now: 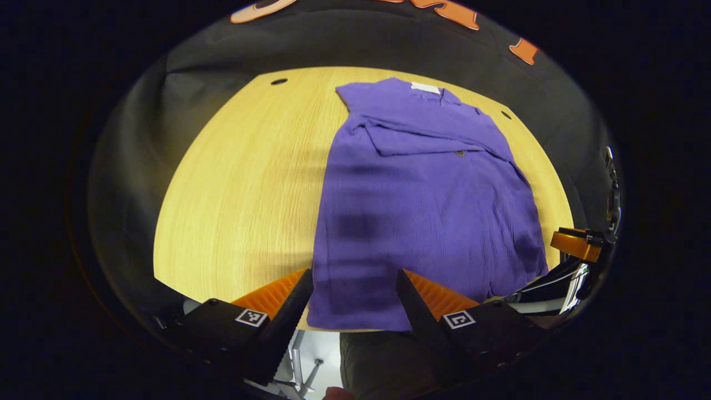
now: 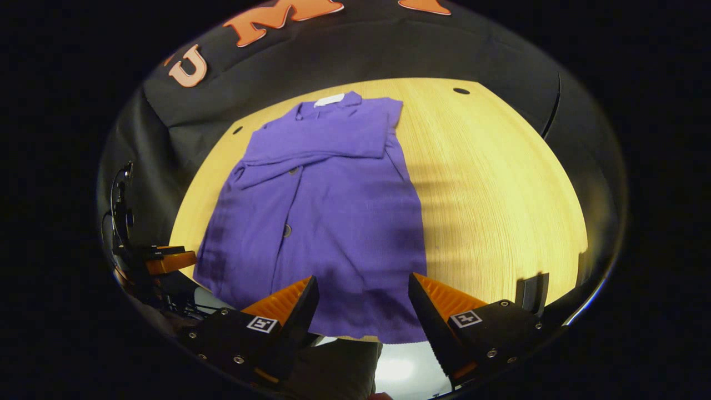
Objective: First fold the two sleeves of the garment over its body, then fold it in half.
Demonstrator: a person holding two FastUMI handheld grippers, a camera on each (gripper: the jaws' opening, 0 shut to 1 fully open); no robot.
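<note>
A purple button-up shirt (image 1: 422, 205) lies flat on the wooden table (image 1: 244, 194), collar at the far end, hem at the near edge. Both short sleeves lie folded across its chest (image 1: 422, 136). My left gripper (image 1: 355, 289) hovers open above the hem's left corner, nothing between its fingers. In the right gripper view the same shirt (image 2: 328, 222) shows with its sleeves (image 2: 322, 144) crossed over the body, and my right gripper (image 2: 364, 294) hangs open above the hem's right part. The other gripper (image 2: 166, 261) shows at the left edge there, and at the right edge (image 1: 577, 244) of the left gripper view.
The table (image 2: 500, 194) has small dark holes (image 1: 279, 81) (image 2: 461, 90) near its far corners. Black cloth walls close the booth behind and at the sides. Below the near table edge a pale floor (image 2: 400, 366) and a metal stand (image 1: 308, 372) show.
</note>
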